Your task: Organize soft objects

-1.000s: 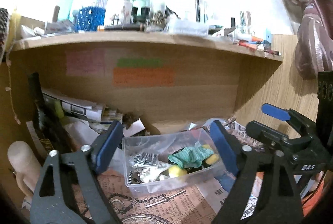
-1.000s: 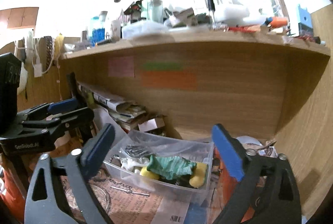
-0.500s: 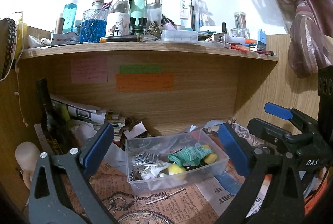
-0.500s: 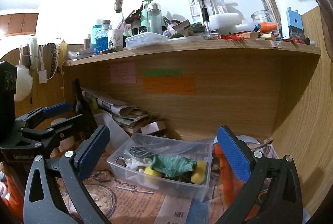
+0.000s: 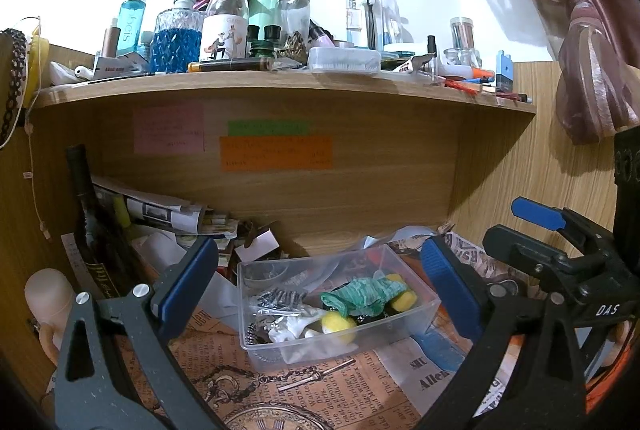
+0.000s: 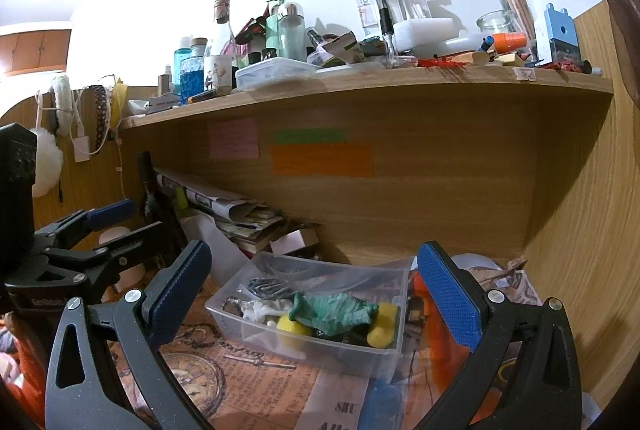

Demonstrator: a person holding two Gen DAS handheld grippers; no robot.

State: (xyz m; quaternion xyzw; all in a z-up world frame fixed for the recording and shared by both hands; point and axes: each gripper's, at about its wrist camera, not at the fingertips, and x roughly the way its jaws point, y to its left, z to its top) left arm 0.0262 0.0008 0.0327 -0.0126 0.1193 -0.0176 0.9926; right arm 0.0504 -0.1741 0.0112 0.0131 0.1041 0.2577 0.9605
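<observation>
Both grippers spread wide, gripping nothing: left gripper [image 5: 320, 278], right gripper [image 6: 316, 294], framing the clear plastic bin [image 5: 340, 340] with green knitted cloth [image 5: 364, 295] atop yellow pom-poms [image 5: 338, 322]. Only from the right wrist: white puff [image 6: 46, 166] hanging left. Cluttered shelf [image 5: 280, 86] above, folded newspapers [image 5: 156, 210] behind.

Left gripper [image 5: 320, 278]: I hold it level, jaws spread wide, nothing between the blue pads.
Right gripper [image 6: 316, 286]: mine too, jaws wide apart, gripping nothing.
Spacing: side by side, apart, each visible from the other's camera.
</observation>
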